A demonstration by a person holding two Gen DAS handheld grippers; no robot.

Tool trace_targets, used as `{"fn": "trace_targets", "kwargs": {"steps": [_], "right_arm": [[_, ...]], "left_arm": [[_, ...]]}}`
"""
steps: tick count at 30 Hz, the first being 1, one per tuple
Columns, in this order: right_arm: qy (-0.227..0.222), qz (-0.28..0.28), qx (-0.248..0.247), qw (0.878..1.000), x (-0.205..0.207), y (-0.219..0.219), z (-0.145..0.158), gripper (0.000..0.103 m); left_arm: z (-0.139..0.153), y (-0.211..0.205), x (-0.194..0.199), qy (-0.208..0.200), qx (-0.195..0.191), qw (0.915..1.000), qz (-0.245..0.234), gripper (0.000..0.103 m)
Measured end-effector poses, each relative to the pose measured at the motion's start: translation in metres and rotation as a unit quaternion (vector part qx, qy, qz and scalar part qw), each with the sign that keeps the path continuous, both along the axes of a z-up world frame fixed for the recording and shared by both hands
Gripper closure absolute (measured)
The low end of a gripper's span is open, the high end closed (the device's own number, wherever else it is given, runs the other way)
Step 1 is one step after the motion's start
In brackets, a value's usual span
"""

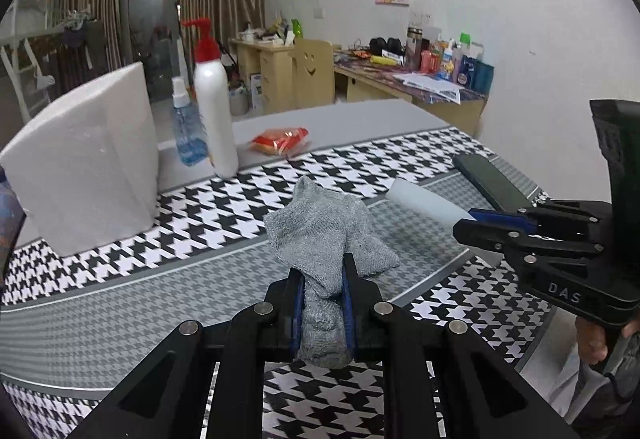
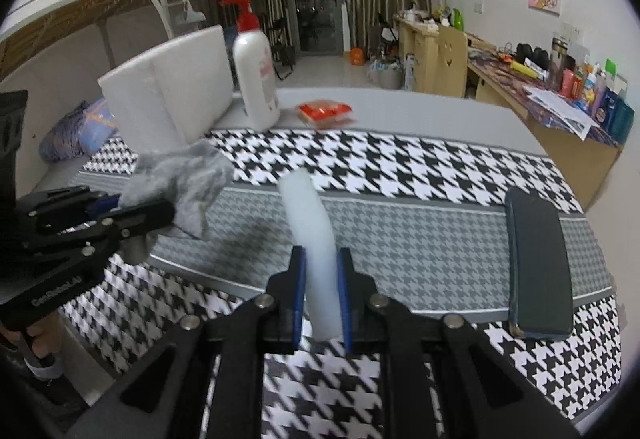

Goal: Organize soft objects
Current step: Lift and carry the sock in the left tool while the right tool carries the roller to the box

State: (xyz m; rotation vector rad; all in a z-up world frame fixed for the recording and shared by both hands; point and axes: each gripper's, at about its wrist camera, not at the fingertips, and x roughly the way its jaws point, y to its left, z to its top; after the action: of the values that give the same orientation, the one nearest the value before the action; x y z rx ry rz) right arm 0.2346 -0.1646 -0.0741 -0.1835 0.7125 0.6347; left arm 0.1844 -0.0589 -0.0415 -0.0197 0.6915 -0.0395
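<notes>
Socks first: from the left wrist, my left gripper (image 1: 322, 303) has its fingers pinched on the crumpled grey knitted sock bundle (image 1: 328, 235), lifted off the houndstooth-clothed bench (image 1: 120, 303) for sorting, I judge. From the right wrist, my right gripper (image 2: 322, 293) clamps the white foam roll (image 2: 310, 235), left of the dark flat phone (image 2: 538, 267); dorm desks and curtains lie beyond.

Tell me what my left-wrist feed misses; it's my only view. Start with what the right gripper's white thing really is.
Observer: The right gripper is clamped on a white foam strip, which curves upward.
Operator: Report the phone.
Observer: The whole dark phone lies flat on the houndstooth cloth, right of the strip.
Operator: Say what's behind the white foam block.
Observer: A blue patterned bundle lies left of the white foam block.
</notes>
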Motion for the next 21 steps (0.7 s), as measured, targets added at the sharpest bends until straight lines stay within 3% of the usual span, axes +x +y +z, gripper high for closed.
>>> {"fn": "trace_targets", "kwargs": {"steps": [21], "right_arm": [[-0.074, -0.009, 0.060, 0.995, -0.027, 0.022, 0.052, 0.085]], "left_arm": [[0.046, 0.040, -0.034, -0.070, 0.020, 0.9970, 0.026, 0.086]]}}
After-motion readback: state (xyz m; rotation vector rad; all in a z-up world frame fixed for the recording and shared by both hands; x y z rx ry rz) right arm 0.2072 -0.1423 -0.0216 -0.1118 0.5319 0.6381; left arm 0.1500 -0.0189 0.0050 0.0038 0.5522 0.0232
